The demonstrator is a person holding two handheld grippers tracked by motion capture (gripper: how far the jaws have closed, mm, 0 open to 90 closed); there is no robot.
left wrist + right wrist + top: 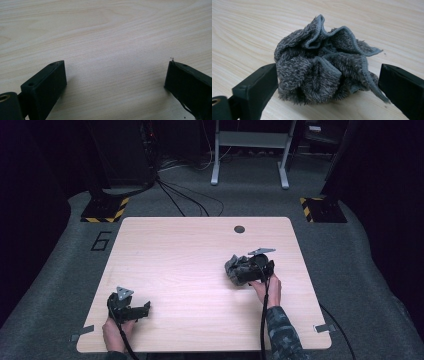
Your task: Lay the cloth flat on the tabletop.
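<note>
One crumpled grey towel (322,65), soft and light, sits between the wide-open right gripper (328,82); pinch its bunched middle.

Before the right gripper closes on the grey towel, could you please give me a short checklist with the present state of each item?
1. Right gripper open: ok, its jaws stand wide apart.
2. Crumpled grey towel between those jaws: ok, the bunch sits in the gap; one jaw touches the pile, the other is at its edge.
3. Towel resting on the wooden table: ok, well inside the edges.
4. Left gripper out of the way: ok, open over bare wood at the near left.
5. Jaws low enough to catch the whole bunch: cannot tell.
</note>
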